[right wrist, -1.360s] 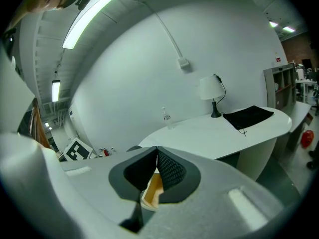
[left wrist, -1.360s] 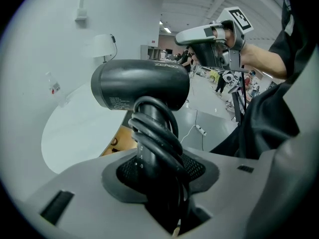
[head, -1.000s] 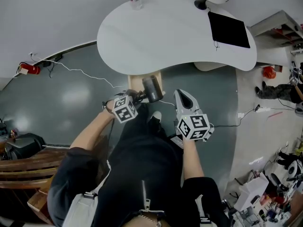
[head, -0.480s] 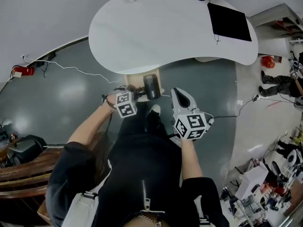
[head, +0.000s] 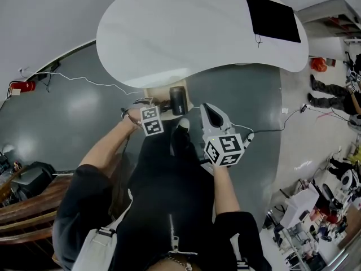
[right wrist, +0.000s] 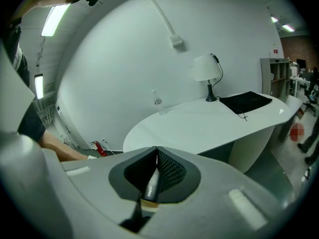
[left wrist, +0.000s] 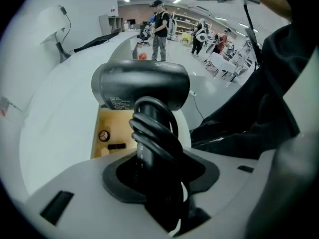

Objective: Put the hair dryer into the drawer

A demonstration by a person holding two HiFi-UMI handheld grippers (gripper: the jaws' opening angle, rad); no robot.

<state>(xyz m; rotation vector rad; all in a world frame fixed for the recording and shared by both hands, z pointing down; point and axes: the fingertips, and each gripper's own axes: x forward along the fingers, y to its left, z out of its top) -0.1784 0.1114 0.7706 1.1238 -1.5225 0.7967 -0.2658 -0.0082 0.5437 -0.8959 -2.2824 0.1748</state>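
Nearest us, the left tool point(left wrist: 157, 173) is clamped on the cord-wrapped handle of the dryer point(left wrist: 142, 86), which it holds upright over the open drawer point(left wrist: 112, 133) at the near edge of the bench point(head: 186, 38). The right tool point(right wrist: 157, 151) hangs just right of the dryer, short of the bench, jaws together at the tips and gripping nothing.

The bench is white and curved. A black mat point(head: 272, 18) lies at its far right, a lamp point(right wrist: 207, 68) stands behind the mat, and a bottle point(right wrist: 157, 101) sits at its far left edge.

The small items on the drawer's wooden bottom are too small to name. We cannot identify a dark labelled shape seen through the right tool's gap.

Dark floor point(head: 73, 117) spreads left of the bench, crossed by a cable point(head: 90, 82).
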